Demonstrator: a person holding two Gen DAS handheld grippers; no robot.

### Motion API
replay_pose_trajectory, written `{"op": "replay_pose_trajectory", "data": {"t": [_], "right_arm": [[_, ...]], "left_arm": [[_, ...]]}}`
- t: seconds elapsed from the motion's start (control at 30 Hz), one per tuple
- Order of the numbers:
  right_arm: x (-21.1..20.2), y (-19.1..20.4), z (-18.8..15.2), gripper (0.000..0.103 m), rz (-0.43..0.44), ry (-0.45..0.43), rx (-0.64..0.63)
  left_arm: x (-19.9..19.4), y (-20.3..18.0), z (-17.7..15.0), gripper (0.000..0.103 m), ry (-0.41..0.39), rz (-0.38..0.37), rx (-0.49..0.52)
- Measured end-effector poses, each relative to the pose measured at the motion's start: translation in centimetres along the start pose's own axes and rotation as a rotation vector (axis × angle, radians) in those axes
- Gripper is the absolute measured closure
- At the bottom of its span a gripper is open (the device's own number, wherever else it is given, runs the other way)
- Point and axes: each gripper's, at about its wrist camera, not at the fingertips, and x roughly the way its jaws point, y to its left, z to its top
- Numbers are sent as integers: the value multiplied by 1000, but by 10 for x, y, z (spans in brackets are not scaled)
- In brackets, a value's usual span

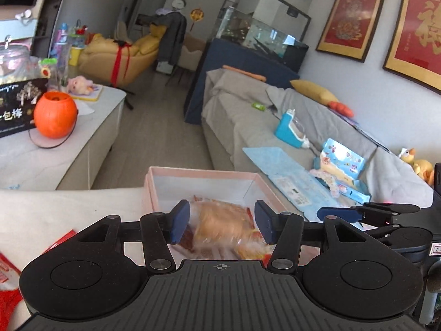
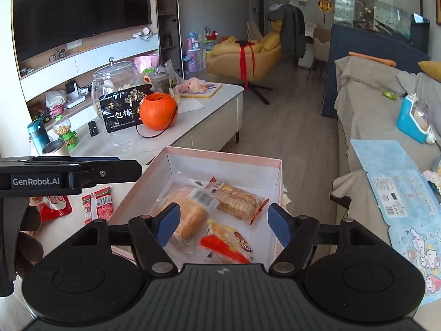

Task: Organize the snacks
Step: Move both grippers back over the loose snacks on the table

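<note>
A pink open box [image 2: 220, 155] stands on the white surface below both grippers. In it lie a bread packet [image 2: 187, 220], a wafer packet [image 2: 239, 200] and an orange-red snack packet [image 2: 226, 244]. My right gripper [image 2: 223, 226] hangs open above the box, its pads clear of the snacks. My left gripper [image 1: 222, 222] is open too. The blurred bread packet [image 1: 220, 226] shows between its pads but lies lower, in the box [image 1: 204, 171]. In the right wrist view the left gripper [image 2: 132, 167] sits left of the box and carries nothing. Two red packets [image 2: 97, 204] lie on the surface beside the box.
A low white table [image 2: 209, 110] at the left carries an orange pumpkin bucket [image 2: 158, 111], a black box [image 2: 124, 107] and a glass jar [image 2: 115, 74]. A grey sofa [image 2: 366, 104] with a blue sheet [image 2: 386, 160] and a blue toy [image 2: 410, 121] lies to the right. Bare floor runs between them.
</note>
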Motion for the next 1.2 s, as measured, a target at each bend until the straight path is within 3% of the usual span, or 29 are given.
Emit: {"op": "replay_pose_trajectory", "data": {"t": [0.17, 0.37, 0.43, 0.5, 0.6, 0.73, 0.93, 1.03, 1.2], "right_arm": [[10, 19, -20, 31, -8, 19, -86], [12, 66, -20, 27, 120, 27, -111], [14, 86, -17, 23, 172, 29, -116], [20, 114, -16, 22, 226, 44, -137], [32, 157, -19, 22, 301, 87, -169], [48, 211, -28, 22, 381, 157, -210], [79, 258, -42, 22, 474, 288, -189], [90, 262, -56, 61, 502, 374, -194], [76, 233, -59, 63, 435, 346, -175]], "left_arm": [[-65, 30, -28, 46, -54, 157, 13], [-170, 87, -56, 46, -195, 479, -46], [-195, 112, -66, 46, -201, 582, -95], [-208, 136, -77, 46, -179, 630, -162], [-216, 159, -98, 46, -146, 634, -247], [-215, 173, -123, 46, -121, 576, -324], [-193, 175, -128, 47, -124, 522, -319], [-183, 177, -123, 47, -119, 451, -322], [-150, 169, -113, 47, -74, 350, -244]]}}
